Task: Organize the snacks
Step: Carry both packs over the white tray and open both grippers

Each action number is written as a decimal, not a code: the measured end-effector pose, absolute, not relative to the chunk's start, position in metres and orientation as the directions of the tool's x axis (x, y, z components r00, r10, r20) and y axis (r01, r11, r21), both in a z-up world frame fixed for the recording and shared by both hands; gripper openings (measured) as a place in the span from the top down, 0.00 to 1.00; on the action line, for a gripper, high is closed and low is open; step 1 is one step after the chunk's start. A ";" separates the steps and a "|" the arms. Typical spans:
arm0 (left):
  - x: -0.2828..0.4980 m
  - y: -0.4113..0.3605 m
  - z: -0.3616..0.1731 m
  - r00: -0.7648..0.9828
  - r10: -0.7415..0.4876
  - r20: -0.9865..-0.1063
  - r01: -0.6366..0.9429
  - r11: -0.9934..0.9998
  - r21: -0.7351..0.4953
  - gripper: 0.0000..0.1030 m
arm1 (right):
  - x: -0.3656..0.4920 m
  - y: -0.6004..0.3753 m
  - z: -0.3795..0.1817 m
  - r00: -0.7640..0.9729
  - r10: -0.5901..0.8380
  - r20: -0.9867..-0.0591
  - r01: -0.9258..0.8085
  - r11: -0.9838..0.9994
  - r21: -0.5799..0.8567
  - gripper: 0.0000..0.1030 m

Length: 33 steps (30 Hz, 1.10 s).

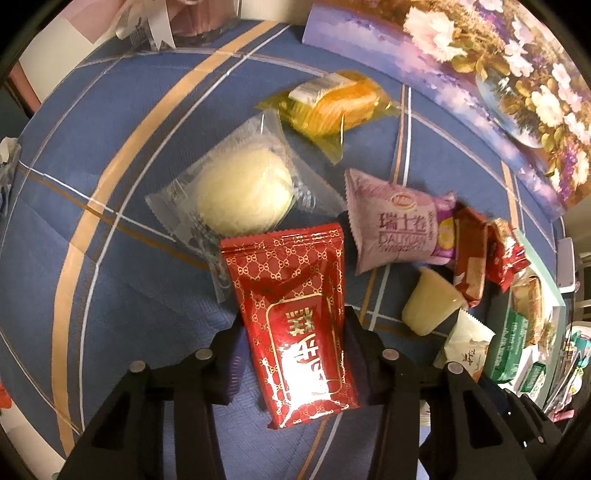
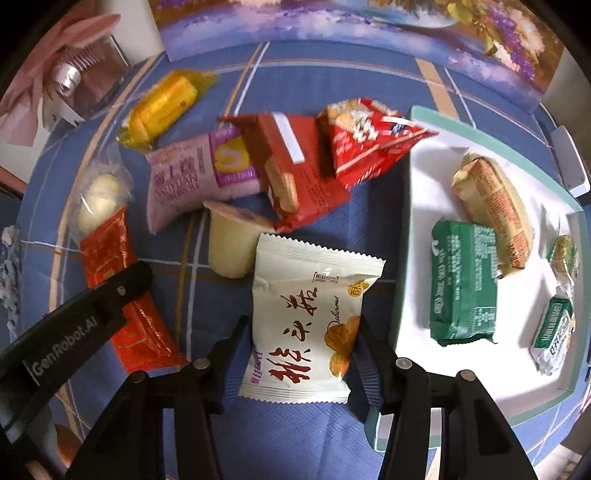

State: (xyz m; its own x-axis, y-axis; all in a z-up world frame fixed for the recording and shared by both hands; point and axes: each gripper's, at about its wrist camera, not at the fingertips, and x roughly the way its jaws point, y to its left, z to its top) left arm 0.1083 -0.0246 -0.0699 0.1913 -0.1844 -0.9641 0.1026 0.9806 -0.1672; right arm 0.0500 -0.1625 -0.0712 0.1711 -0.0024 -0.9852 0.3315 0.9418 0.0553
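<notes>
Left wrist view first: the left claw point(image 1: 293, 363) is clamping a red foil packet point(image 1: 293, 325), both pads pressing on its sides, so it's gripping that one. Taking that red packet as the landmark: a clear-wrapped pale round pastry point(image 1: 242, 192) is lying just above it, a yellow-wrapped cake point(image 1: 332, 103) is sitting further up past that, a pink swiss-roll pack point(image 1: 397, 221) is off to its right, and a little pale jelly cup point(image 1: 432, 306) is lying on its side just right of it. All of those are waiting on the blue checked tablecloth point(image 1: 110, 258), not sorted.

Right wrist view: the right claw point(image 2: 295, 354) is squeezing a white pastry packet point(image 2: 306, 314) from both sides, so that one's gripped too. The white tray point(image 2: 406, 221) is sitting just right of that packet, and it's already holding a green pack point(image 2: 461, 284), a beige-and-orange pack point(image 2: 495, 206) and a couple of small ones near its right edge. Up and left of the white packet, a brown wafer pack point(image 2: 291, 166) and a red cracker bag point(image 2: 362, 144) are piling on each other.

So I'm guessing it's under halfway: a handful in the tray, two in the claws, about six loose.

The worktop is wearing that blue cloth with orange and white lines; a flower painting point(image 2: 332, 29) is leaning along the back, and a pink ribboned gift box point(image 2: 74, 85) is sitting far up-left.
</notes>
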 end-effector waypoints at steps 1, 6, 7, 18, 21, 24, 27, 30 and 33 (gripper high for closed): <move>0.108 -0.024 -0.066 0.198 -0.187 -0.962 0.106 0.980 -0.169 0.53 | 0.049 -0.163 -0.066 0.185 -0.001 -0.983 0.331 0.942 0.062 0.46; 0.107 -0.019 -0.042 0.248 -0.216 -0.944 0.118 0.974 -0.191 0.53 | 0.040 -0.167 -0.042 0.242 -0.004 -0.970 0.324 0.943 0.077 0.46; 0.105 -0.020 -0.036 0.259 -0.219 -0.941 0.120 0.974 -0.194 0.53 | 0.039 -0.169 -0.036 0.256 -0.005 -0.967 0.323 0.943 0.081 0.46; 0.091 -0.024 0.005 0.371 -0.260 -0.892 0.143 0.965 -0.222 0.53 | 0.026 -0.179 0.011 0.366 -0.028 -0.930 0.340 0.934 0.106 0.46; 0.086 -0.026 0.013 0.390 -0.264 -0.882 0.152 0.963 -0.221 0.53 | 0.023 -0.186 0.019 0.373 -0.032 -0.927 0.357 0.927 0.112 0.46; 0.081 -0.035 0.019 0.406 -0.272 -0.873 0.174 0.960 -0.219 0.53 | 0.017 -0.196 0.023 0.375 -0.039 -0.926 0.380 0.918 0.115 0.46; 0.075 -0.045 0.026 0.417 -0.288 -0.862 0.203 0.954 -0.220 0.53 | 0.010 -0.208 0.025 0.368 -0.063 -0.928 0.414 0.904 0.103 0.46; 0.069 -0.058 0.031 0.417 -0.310 -0.855 0.239 0.944 -0.225 0.53 | 0.003 -0.224 0.027 0.364 -0.084 -0.928 0.452 0.887 0.097 0.46; 0.061 -0.075 0.035 0.409 -0.326 -0.852 0.282 0.933 -0.222 0.53 | -0.007 -0.243 0.030 0.358 -0.118 -0.926 0.497 0.864 0.081 0.46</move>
